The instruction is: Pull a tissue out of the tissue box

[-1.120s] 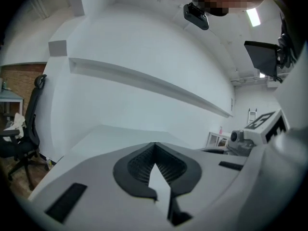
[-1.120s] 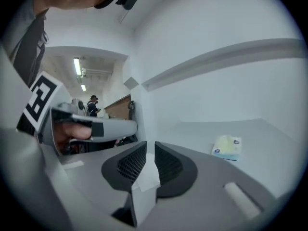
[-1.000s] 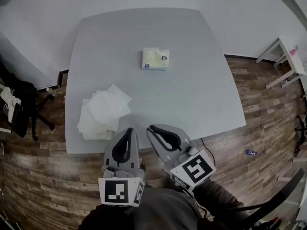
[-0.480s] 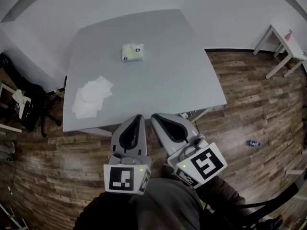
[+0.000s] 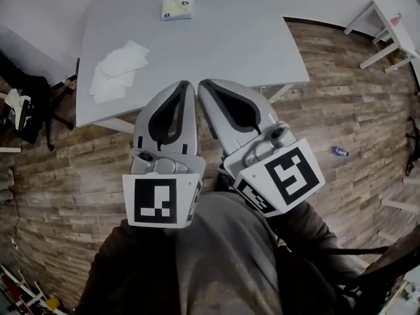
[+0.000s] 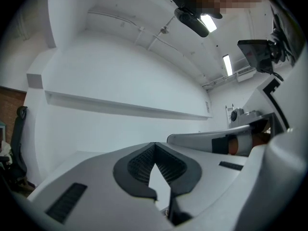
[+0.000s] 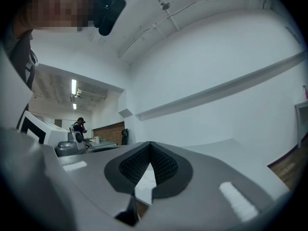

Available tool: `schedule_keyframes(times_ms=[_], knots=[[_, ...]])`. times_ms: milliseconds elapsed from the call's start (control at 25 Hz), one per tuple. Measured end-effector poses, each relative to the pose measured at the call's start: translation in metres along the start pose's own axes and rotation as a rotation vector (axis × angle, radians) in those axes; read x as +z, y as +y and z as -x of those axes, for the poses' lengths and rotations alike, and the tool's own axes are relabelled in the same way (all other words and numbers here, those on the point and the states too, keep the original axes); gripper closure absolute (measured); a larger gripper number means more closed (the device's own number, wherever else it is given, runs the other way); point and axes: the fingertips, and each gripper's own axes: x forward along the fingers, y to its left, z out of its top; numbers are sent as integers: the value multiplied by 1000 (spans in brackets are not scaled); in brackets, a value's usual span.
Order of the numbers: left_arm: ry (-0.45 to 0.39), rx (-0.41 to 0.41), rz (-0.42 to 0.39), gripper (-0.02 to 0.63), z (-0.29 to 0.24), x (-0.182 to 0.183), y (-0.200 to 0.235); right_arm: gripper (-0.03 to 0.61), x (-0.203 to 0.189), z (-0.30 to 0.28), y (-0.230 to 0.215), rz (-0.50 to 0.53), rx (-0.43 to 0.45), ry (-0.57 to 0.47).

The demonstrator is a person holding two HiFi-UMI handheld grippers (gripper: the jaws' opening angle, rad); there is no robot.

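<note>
The tissue box [image 5: 177, 8], pale yellow-white, lies at the far side of the grey table [image 5: 249, 38]. A loose heap of white tissues [image 5: 118, 67] lies near the table's left front corner. Both grippers are held level, side by side, close under the head camera and back from the table's front edge. My left gripper [image 5: 186, 85] [image 6: 154, 145] is shut, its ribbed pads meeting at the tips with nothing between them. My right gripper [image 5: 203, 85] [image 7: 150, 144] is shut in the same way and empty. Neither gripper touches the box or the tissues.
Wooden floor surrounds the table. A black chair [image 5: 23, 113] stands at the left and a small white table [image 5: 387, 21] at the upper right. A small blue object [image 5: 339, 152] lies on the floor. A person [image 7: 79, 125] stands far off in the right gripper view.
Both grippers have risen toward the head camera and drawn back from the table, which now sits higher and smaller in the head view. The tissues and the box have not moved on the table.
</note>
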Motion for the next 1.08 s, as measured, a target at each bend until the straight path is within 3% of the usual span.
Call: schedule_keyframes(times_ms=[360,520,1080], knots=[[-62,-2,15,612,31,9,16,578,3,-5,36,86,-19,-13],[-37,8,36,612,47,5,20,578,0,-2,49,80,-23,6],[-52,-10,-14,612,32,21,34,578,23,-24,44,134,-22,-30]])
